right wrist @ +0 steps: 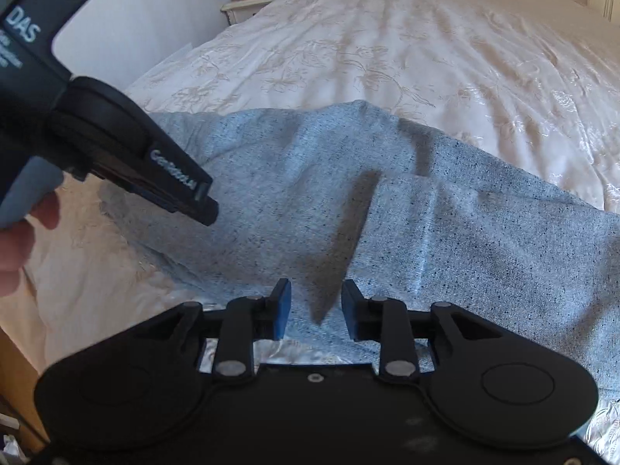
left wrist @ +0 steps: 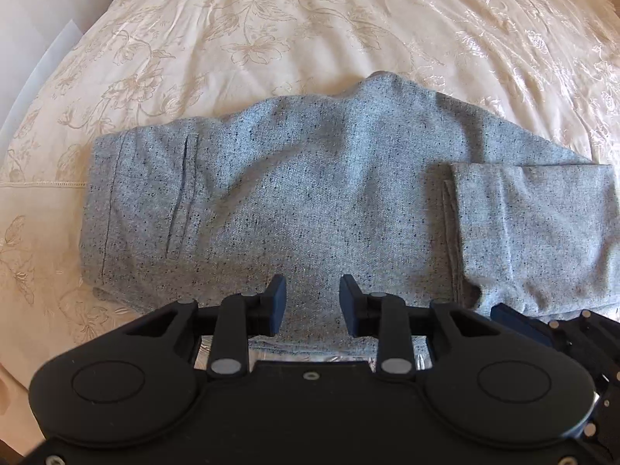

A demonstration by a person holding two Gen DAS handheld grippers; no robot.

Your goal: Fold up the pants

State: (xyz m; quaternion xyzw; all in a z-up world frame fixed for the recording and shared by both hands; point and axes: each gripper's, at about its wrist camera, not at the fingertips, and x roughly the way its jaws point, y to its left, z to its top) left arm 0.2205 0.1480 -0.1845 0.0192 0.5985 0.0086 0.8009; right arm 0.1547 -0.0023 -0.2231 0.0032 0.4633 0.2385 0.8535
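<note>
I read the pants as lying flat across the cream embroidered bedspread, near its front edge, waistband end to my left. The garment already appears doubled lengthwise, one leg on the other. The leg end is turned back over the main body on my right, forming a short flap whose hem lies roughly crosswise.

My left gripper hovers over the near edge of the cloth, its jaws parted with only fabric showing between them; it has hold of nothing. My right gripper is likewise parted and empty, positioned above the near edge beside the flap's shadowed hem.

I judge the task to be partly complete: the lengthwise fold and a first short fold are in place. Remaining, in my estimate, is at least one further fold toward the waistband, then smoothing the creases visible mid-garment.
</note>
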